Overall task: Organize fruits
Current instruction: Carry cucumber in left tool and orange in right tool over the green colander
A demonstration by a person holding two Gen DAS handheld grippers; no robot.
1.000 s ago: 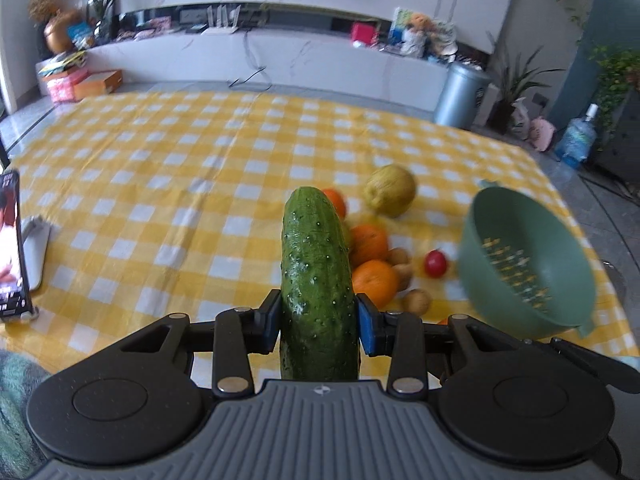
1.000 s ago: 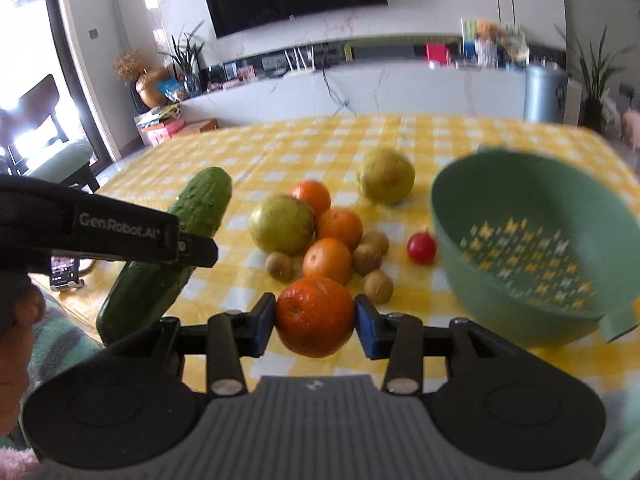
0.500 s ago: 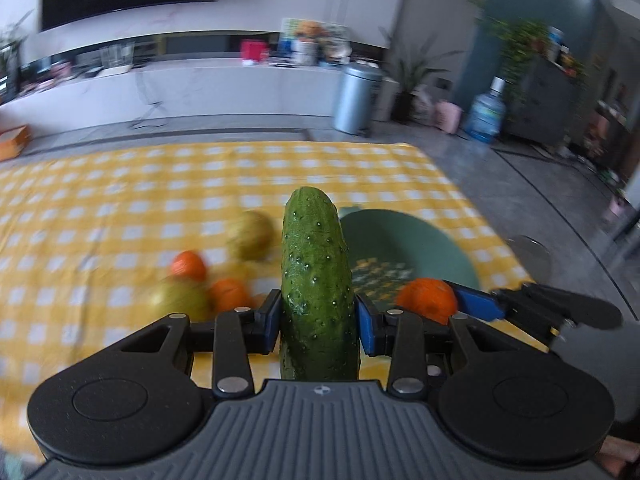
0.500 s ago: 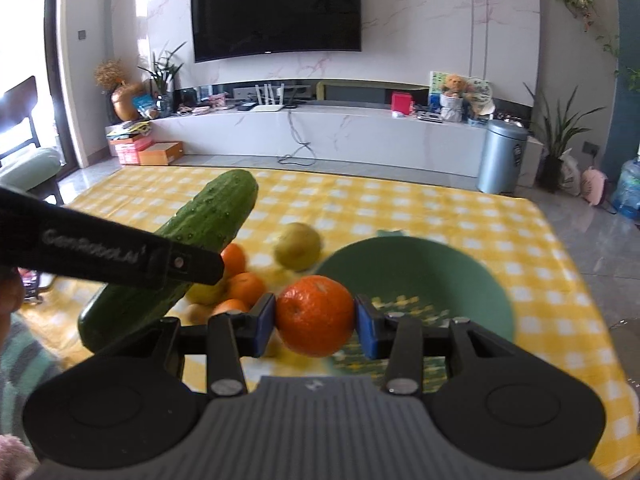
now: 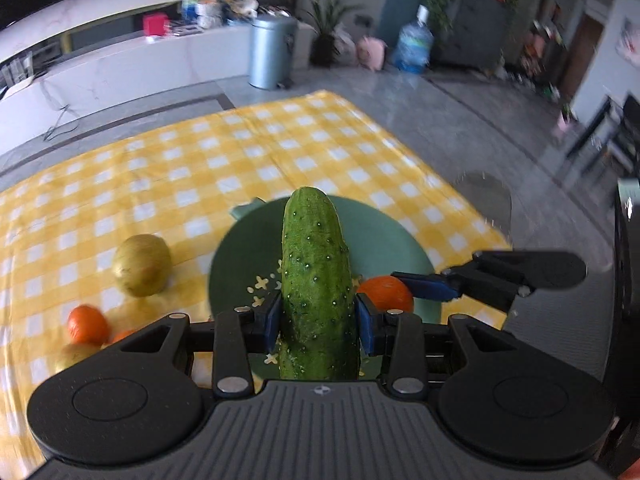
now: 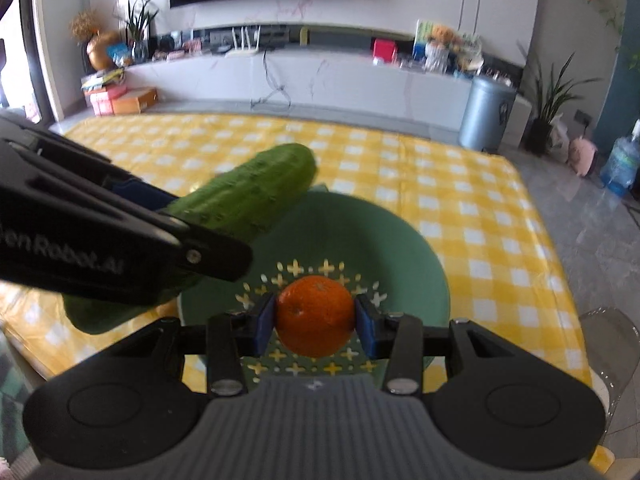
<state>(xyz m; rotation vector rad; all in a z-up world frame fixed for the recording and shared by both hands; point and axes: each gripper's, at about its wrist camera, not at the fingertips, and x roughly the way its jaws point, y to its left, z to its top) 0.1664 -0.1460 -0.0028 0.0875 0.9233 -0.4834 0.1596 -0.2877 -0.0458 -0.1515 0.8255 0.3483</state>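
**Two claw-mounted fisheyes over one colander**

Each camera rides behind its claw, looking forward and down at the worktop (image 5: pixel 168 160) from close above. Both views share the green colander (image 6: pixel 384 240), the cucumber (image 5: pixel 316 280) and the orange (image 6: pixel 315 314); each also catches the other claw.

Each gripper, left gripper (image 5: pixel 318 322) and right gripper (image 6: pixel 315 322), is matte black plastic with a ribbed grey top plate marked by a small white emblem. Beside that plate sit two round black housings with recessed discs, and silver screws fasten the finger linkages. The pads (image 6: pixel 265 322) are blue, and white "GenRobot.AI" lettering runs along the left gripper's side.
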